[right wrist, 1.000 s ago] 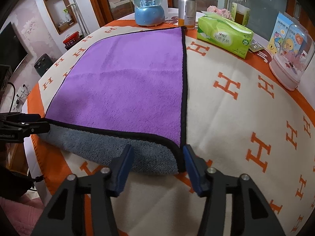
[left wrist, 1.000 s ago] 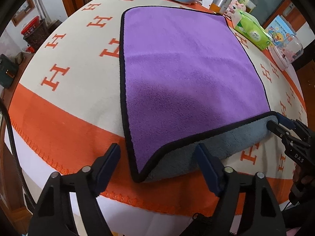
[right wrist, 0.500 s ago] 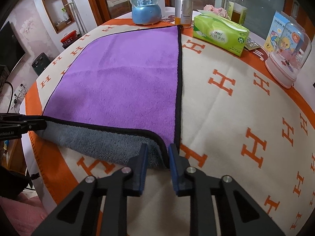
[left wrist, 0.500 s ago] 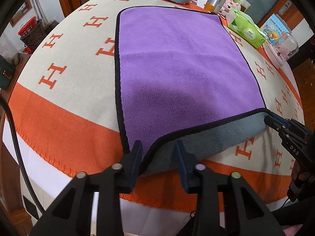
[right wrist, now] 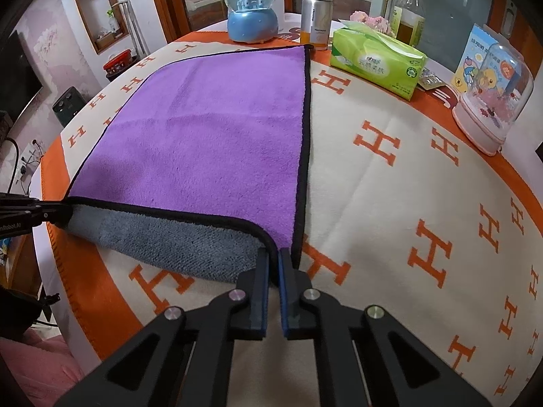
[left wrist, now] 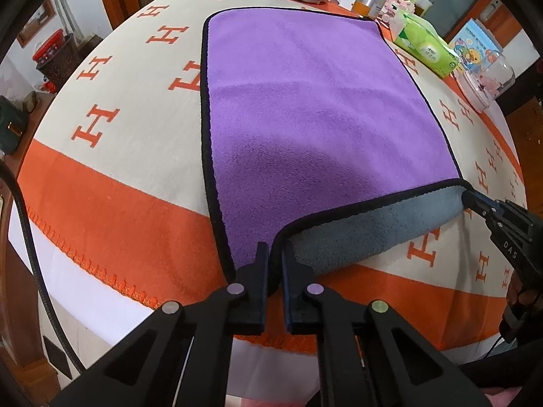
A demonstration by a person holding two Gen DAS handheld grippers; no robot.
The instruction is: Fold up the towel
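Note:
A purple towel (left wrist: 305,108) with a black hem and a grey underside lies on the round table; it also shows in the right wrist view (right wrist: 210,135). Its near edge is rolled up, showing the grey side (left wrist: 366,230). My left gripper (left wrist: 275,254) is shut on the towel's near left corner. My right gripper (right wrist: 274,261) is shut on the near right corner. The right gripper also shows in the left wrist view (left wrist: 475,200), and the left gripper in the right wrist view (right wrist: 51,212), each at its end of the lifted edge.
The table wears a cream and orange cloth (right wrist: 390,186) with H marks. At the back stand a blue snow globe (right wrist: 251,6), a metal can (right wrist: 315,20), a green tissue pack (right wrist: 376,61), a bottle (right wrist: 407,10) and a pink-based dome (right wrist: 488,98).
Both grippers closed from open onto the near corners of the towel. The near edge rose a little, with more grey underside rolled up.

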